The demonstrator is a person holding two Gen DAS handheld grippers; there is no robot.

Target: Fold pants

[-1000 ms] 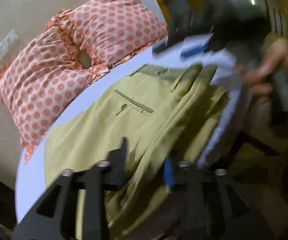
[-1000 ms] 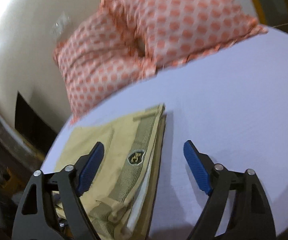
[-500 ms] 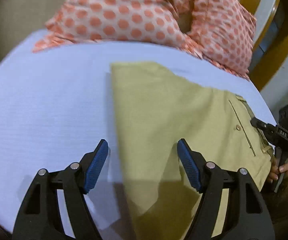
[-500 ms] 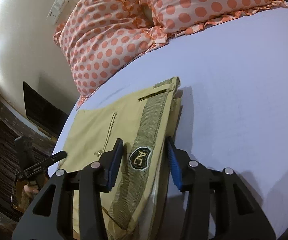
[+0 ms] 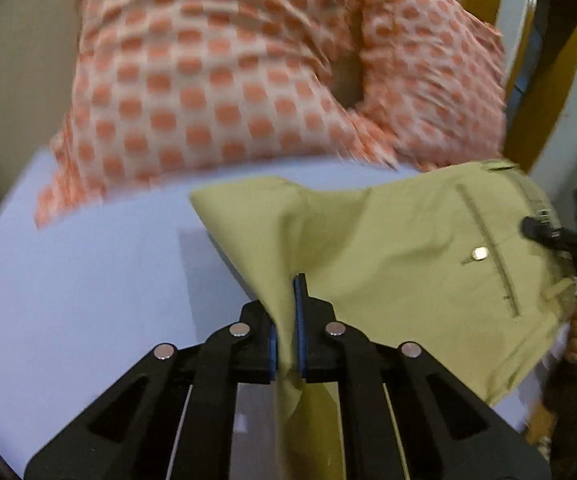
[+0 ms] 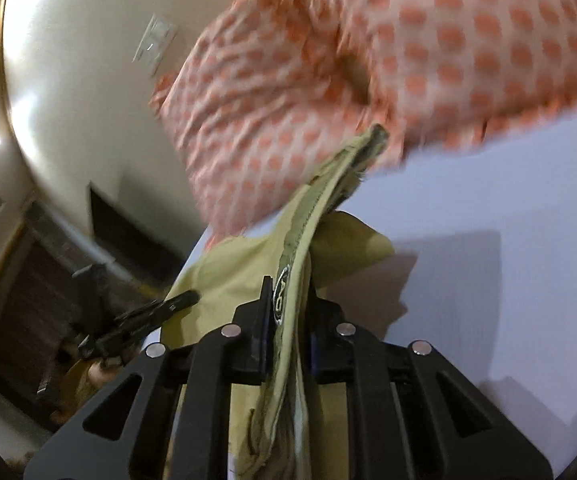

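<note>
The khaki pants are folded and held up off the white bed sheet. My left gripper is shut on the folded fabric edge opposite the waist. My right gripper is shut on the waistband with its oval label, and it shows at the right of the left wrist view. The back pocket with its button faces the left camera. The pants hang between the two grippers, casting a shadow on the sheet.
Two orange polka-dot pillows lie at the head of the bed, close behind the pants; they also fill the top of the right wrist view. A wall with a switch plate and dark furniture stand past the bed's edge.
My left gripper has shut on the fabric edge and my right gripper has shut on the waistband. Both have lifted the pants off the sheet, toward the pillows.
</note>
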